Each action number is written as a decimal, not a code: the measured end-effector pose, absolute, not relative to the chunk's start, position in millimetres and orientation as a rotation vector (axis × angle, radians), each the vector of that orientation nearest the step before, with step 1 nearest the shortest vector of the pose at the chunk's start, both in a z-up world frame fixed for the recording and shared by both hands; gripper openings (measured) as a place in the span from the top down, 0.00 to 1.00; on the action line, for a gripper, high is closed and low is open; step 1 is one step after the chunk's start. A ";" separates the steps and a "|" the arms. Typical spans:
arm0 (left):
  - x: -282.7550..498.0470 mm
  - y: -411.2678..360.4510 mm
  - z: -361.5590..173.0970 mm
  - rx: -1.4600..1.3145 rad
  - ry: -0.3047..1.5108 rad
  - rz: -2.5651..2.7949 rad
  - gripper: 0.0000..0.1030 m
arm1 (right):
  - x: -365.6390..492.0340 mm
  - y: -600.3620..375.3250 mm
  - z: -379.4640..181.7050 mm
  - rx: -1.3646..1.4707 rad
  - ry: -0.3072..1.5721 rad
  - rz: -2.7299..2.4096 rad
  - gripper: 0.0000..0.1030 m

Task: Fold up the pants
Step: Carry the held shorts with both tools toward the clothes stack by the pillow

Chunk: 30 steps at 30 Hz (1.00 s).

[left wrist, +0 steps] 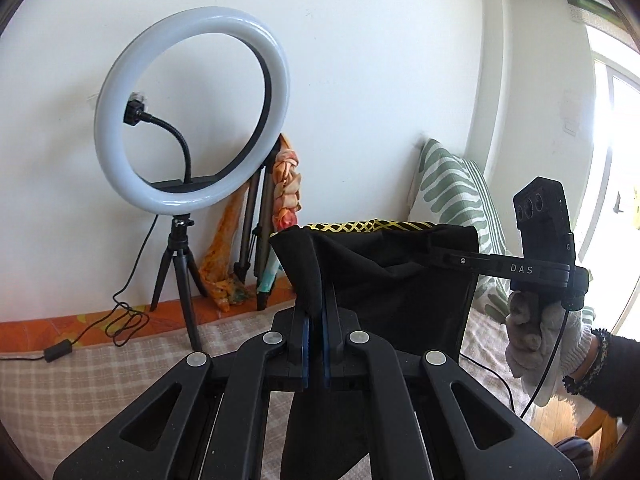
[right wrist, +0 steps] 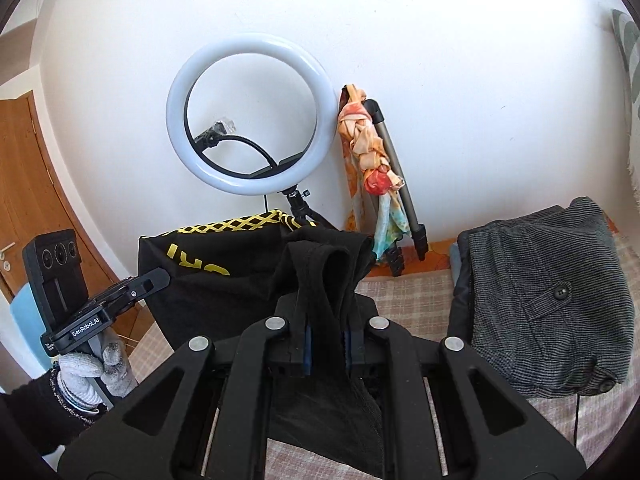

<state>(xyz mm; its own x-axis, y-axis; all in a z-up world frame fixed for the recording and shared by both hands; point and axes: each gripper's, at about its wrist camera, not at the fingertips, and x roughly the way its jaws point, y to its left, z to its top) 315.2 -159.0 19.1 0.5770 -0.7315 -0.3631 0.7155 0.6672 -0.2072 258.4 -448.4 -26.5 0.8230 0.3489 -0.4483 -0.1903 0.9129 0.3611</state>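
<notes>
Black pants (left wrist: 380, 280) with a yellow lattice-print waistband (left wrist: 368, 225) hang stretched in the air between my two grippers, above the bed. My left gripper (left wrist: 318, 304) is shut on one top corner of the fabric, which drapes over its fingers. My right gripper (right wrist: 326, 308) is shut on the other top corner, a thick bunch of cloth wedged between its pads. In the left wrist view the right gripper (left wrist: 434, 250) reaches in from the right, held by a gloved hand (left wrist: 532, 332). The right wrist view shows the pants (right wrist: 224, 280) and the left gripper (right wrist: 160, 278) at the left.
A lit ring light (left wrist: 192, 108) on a small tripod stands on the checked bedspread (left wrist: 80, 380) by the white wall, its cable trailing left. A folded tripod with a colourful scarf (right wrist: 372, 152) leans on the wall. Folded grey pants (right wrist: 548, 300) lie right; a green-striped pillow (left wrist: 452, 184) behind.
</notes>
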 end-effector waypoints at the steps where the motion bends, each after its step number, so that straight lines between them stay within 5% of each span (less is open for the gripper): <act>1: 313.2 -166.3 21.8 -0.035 0.437 -0.862 0.97 | 252.2 -455.2 -22.7 0.306 0.522 0.278 0.89; 30: 314.0 -371.0 37.2 0.004 0.412 -1.118 0.97 | 200.7 -659.1 22.9 0.323 0.412 -0.018 0.89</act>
<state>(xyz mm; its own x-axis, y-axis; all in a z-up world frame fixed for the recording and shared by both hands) 314.0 -370.9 37.2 0.3701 -0.8709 -0.3234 0.8724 0.4455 -0.2013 200.7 -659.1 22.9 0.9170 0.0474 -0.3961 0.0825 0.9489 0.3046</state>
